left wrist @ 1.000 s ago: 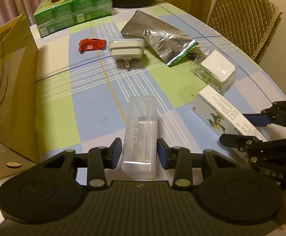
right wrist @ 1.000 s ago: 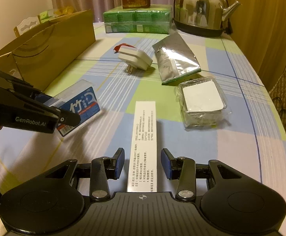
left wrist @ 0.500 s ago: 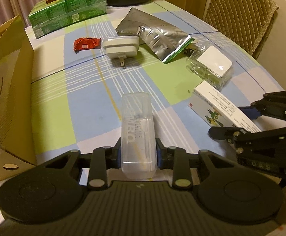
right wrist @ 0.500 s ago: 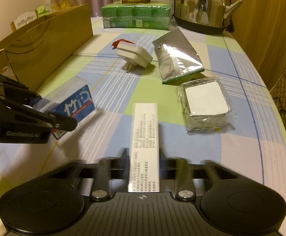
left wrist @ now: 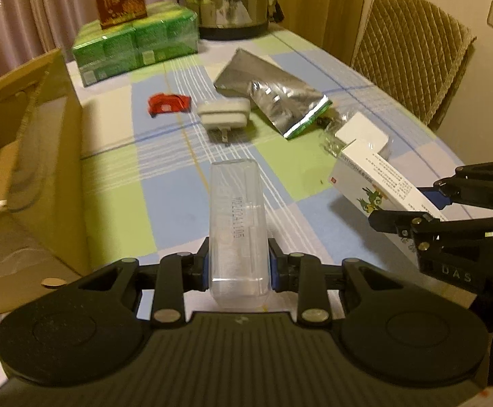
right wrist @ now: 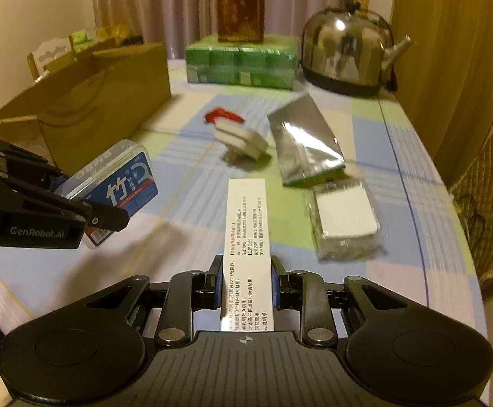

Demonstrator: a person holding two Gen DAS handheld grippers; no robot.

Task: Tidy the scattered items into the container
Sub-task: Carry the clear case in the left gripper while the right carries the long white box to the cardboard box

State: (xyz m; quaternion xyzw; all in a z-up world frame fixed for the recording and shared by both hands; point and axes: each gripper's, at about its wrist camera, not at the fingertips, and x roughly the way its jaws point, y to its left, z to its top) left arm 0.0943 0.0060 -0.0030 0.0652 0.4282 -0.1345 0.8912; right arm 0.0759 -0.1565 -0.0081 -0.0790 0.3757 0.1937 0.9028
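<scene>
— Both tongs are clamped right now. Starting from your left wrist view, your left gripper [left wrist: 238, 266] is pressing its blue pads against the near end of the clear plastic case [left wrist: 237, 224], which is sticking out ahead of the jaws, raised off the checked tablecloth [left wrist: 117, 176]

— Where is the container sitting?

— You are seeing the cardboard box [left wrist: 25, 169] to the left of the case, open at the top, standing on the table. At the right edge your right gripper [left wrist: 426, 207] is coming into view, gripping one end of the white medicine carton [left wrist: 378, 183]. Farther off, the red packet [left wrist: 168, 104], the white plug adapter [left wrist: 224, 117], the silver foil pouch [left wrist: 277, 98] and the bagged white block [left wrist: 361, 134] are lying loose on the cloth

— And from the right wrist?

— You are holding the white medicine carton [right wrist: 248, 251] between the right gripper [right wrist: 246, 286] pads, jaws nearly closed on its narrow sides, printed face up. Your left gripper [right wrist: 87, 200] is showing at the left with the clear plastic case [right wrist: 117, 186], its blue label facing you, lifted clear of the tablecloth [right wrist: 399, 271]. The cardboard box [right wrist: 93, 108] is standing just behind it. The plug adapter [right wrist: 241, 137], foil pouch [right wrist: 302, 142], red packet [right wrist: 221, 115] and bagged block [right wrist: 344, 217] are lying ahead of the carton, blurred. The kettle [right wrist: 344, 54] and green pack [right wrist: 243, 62] are standing at the far end
</scene>
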